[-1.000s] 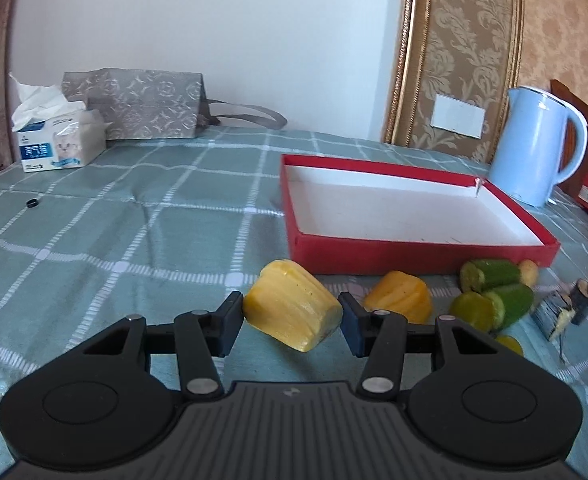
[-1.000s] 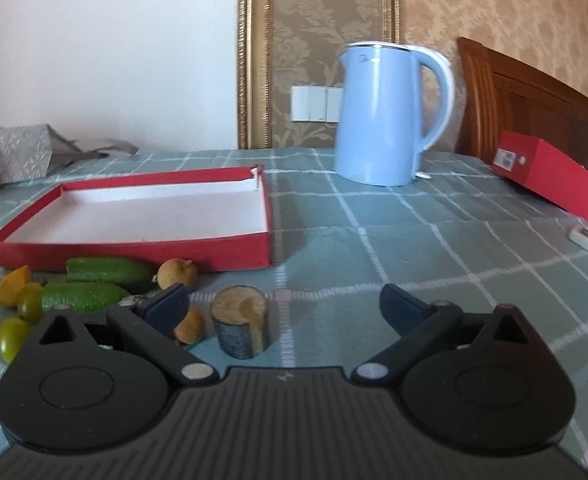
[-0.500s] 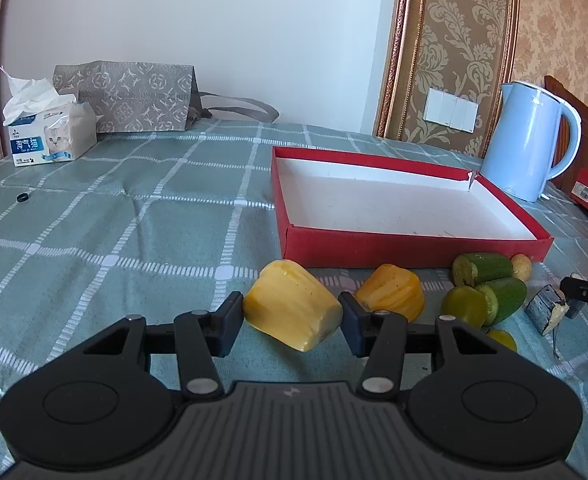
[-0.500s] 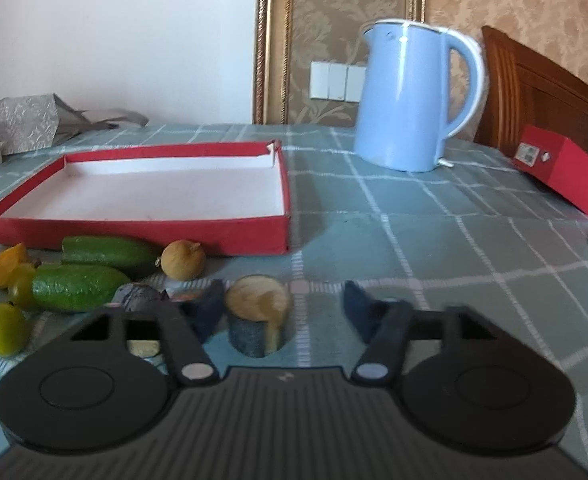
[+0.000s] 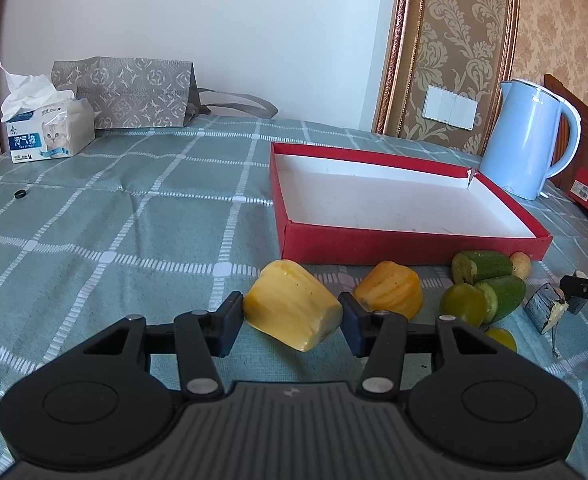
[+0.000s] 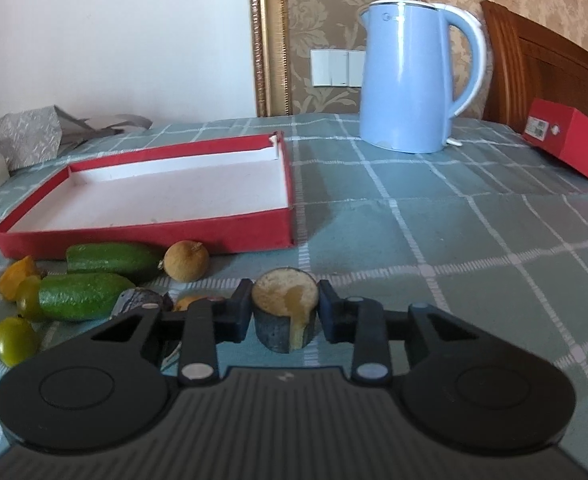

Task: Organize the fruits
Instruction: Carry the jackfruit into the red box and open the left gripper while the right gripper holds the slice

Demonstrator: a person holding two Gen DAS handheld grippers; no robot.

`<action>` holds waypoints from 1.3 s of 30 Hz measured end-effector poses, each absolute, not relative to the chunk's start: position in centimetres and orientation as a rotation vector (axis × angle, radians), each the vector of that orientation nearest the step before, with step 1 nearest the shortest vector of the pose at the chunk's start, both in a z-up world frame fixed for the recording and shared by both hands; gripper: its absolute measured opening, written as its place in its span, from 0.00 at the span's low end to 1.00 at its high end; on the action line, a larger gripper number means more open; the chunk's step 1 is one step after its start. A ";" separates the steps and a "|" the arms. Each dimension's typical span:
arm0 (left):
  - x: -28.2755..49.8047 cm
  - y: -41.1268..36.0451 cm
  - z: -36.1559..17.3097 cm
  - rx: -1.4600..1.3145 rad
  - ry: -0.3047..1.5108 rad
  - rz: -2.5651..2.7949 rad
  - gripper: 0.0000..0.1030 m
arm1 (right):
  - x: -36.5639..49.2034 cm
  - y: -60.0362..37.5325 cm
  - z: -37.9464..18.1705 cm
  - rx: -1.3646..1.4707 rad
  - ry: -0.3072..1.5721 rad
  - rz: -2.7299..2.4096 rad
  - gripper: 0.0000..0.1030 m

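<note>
Now my left gripper (image 5: 290, 322) has its fingers clamped on the yellow chunk (image 5: 292, 304), while the right gripper (image 6: 284, 310) is closing on the dark stub (image 6: 285, 308), both near the red tray (image 5: 394, 246), ready for loading.

The right claw (image 6: 285, 309) is closing on a dark cut fruit stub (image 6: 285, 314), both pads against its sides. At ten o'clock lies a red tray (image 6: 146, 236), with green fruits (image 6: 110, 258) before it; at one o'clock stands a blue kettle (image 6: 410, 80) on the desk (image 6: 454, 240).
</note>
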State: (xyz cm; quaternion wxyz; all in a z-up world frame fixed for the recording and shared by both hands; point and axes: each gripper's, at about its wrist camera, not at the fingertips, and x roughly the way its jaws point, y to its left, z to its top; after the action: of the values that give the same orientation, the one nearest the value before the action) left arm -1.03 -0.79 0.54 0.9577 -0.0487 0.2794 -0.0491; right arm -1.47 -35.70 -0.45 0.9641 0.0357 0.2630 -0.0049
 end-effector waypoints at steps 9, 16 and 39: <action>-0.9 -0.8 0.4 -0.099 0.573 -0.094 0.49 | -1.5 -36.9 -0.3 0.115 0.513 -0.062 0.31; -0.7 -0.9 0.4 -0.099 0.578 -0.085 0.49 | -1.6 -36.9 -0.3 0.126 0.506 -0.054 0.31; -0.6 -1.9 1.6 -0.090 0.572 -0.039 0.49 | -1.9 -36.8 -0.1 0.127 0.495 -0.043 0.31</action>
State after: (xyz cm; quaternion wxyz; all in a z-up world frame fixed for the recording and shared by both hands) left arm -0.56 -1.93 1.59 0.9582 -0.0443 0.2821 -0.0190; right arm -1.93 -36.78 -0.09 0.9673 0.0627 0.2449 -0.0215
